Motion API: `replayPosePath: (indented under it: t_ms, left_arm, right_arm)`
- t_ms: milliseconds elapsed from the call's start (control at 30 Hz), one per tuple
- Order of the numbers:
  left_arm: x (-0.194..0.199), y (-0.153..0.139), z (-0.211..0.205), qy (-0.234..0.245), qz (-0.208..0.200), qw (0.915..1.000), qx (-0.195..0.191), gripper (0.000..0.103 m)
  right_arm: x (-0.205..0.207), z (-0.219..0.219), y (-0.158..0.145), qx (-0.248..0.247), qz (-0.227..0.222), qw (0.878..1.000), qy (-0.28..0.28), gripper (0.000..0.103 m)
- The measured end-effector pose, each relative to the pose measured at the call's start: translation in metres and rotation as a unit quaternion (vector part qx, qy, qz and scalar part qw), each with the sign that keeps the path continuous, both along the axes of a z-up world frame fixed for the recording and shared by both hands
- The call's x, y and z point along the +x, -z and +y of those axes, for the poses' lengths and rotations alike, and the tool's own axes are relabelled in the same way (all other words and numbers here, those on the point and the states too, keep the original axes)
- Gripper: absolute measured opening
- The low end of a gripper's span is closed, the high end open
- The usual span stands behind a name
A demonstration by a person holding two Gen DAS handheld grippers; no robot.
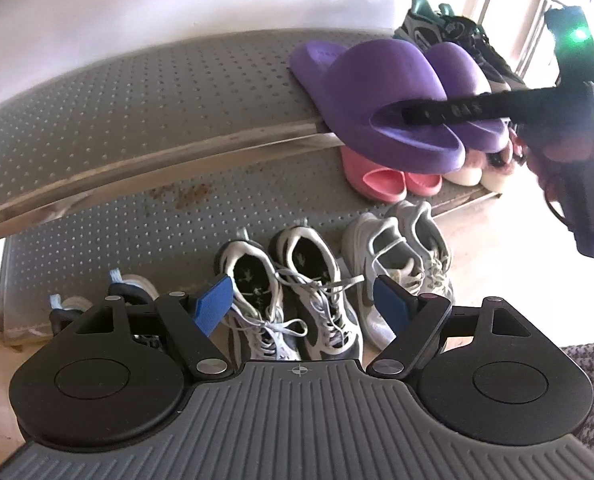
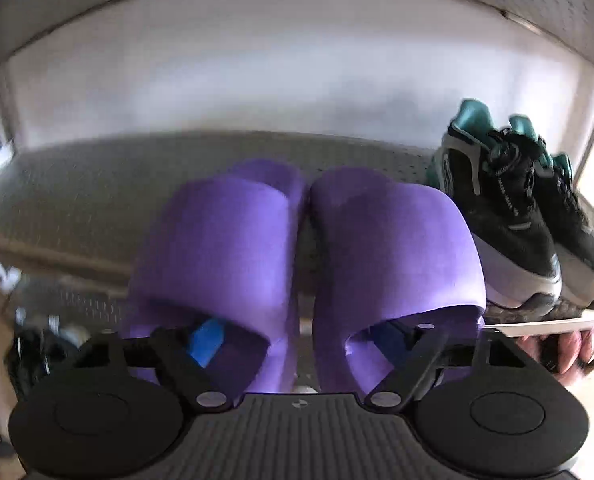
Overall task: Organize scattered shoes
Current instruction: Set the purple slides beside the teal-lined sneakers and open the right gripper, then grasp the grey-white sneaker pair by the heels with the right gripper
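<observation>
Two purple slippers lie side by side on the perforated grey shelf, their open ends hanging over its front rail. My right gripper is open. One finger sits inside each slipper, the touching inner sides lie between them, and a gap shows beside the blue pad. From the left wrist, a black finger reaches into the nearer purple slipper. My left gripper hangs open over a black-and-white sneaker pair on the floor, holding nothing.
Black-and-teal sneakers stand right of the slippers on the same shelf. The lower shelf carries pink slippers and white shoes. Grey sneakers and pale shoes sit on the floor. A hand grips the right tool.
</observation>
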State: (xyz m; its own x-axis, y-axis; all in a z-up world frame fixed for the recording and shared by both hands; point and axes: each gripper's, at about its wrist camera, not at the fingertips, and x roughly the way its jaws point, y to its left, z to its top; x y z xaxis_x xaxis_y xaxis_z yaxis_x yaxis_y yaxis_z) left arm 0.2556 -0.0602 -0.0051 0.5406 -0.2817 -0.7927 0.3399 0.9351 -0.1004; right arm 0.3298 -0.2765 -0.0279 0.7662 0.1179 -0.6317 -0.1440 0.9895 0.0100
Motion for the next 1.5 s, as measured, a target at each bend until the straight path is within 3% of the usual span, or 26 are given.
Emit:
replayPosePath:
  t_ms: [133,500,600,733,967,1067,1200,1233,1333,1433,1500]
  left_arm:
    - [0.001,-0.001,0.004,-0.007,0.001,1.0,-0.002,0.082]
    - [0.005,0.003,0.023,-0.032,0.01,0.9994,0.005,0.082]
    - [0.004,0.003,0.028,-0.029,0.012,0.9994,0.01,0.082]
    - [0.002,0.002,0.032,-0.028,0.014,0.9993,0.022,0.085]
    - [-0.009,0.005,0.031,-0.021,0.005,0.9988,0.043,0.086]
    - [-0.014,0.012,0.03,-0.014,0.006,0.998,0.061,0.086]
    - [-0.023,0.012,0.03,-0.006,0.007,0.9982,0.058,0.086]
    - [-0.024,0.011,0.029,-0.005,0.007,0.9985,0.055,0.086]
    - [-0.024,0.012,0.029,-0.003,0.01,0.999,0.042,0.086]
    - [-0.015,0.018,0.026,-0.02,0.012,0.9989,0.04,0.086]
    - [-0.004,0.02,0.024,-0.046,0.011,0.9986,0.024,0.086]
  right_arm:
    - [0.012,0.013,0.0,-0.011,-0.025,0.999,0.029,0.045]
    - [0.047,0.022,0.008,-0.009,-0.069,0.996,0.047,0.04]
    - [0.048,0.026,0.008,-0.025,-0.072,0.997,0.028,0.046]
    - [0.031,0.02,-0.005,-0.02,-0.064,0.997,0.026,0.084]
    - [-0.029,0.007,-0.032,-0.029,-0.013,0.999,0.003,0.091]
    - [-0.051,0.004,-0.026,-0.03,0.02,0.999,0.017,0.091]
    - [-0.082,-0.006,0.026,0.004,0.091,0.993,0.08,0.082]
    - [-0.086,-0.006,0.035,0.002,0.099,0.991,0.087,0.074]
    - [-0.088,-0.009,0.071,-0.026,0.131,0.986,0.1,0.062]
    - [-0.073,-0.007,0.095,-0.043,0.14,0.985,0.093,0.052]
    - [-0.064,-0.004,0.105,-0.038,0.14,0.986,0.085,0.051]
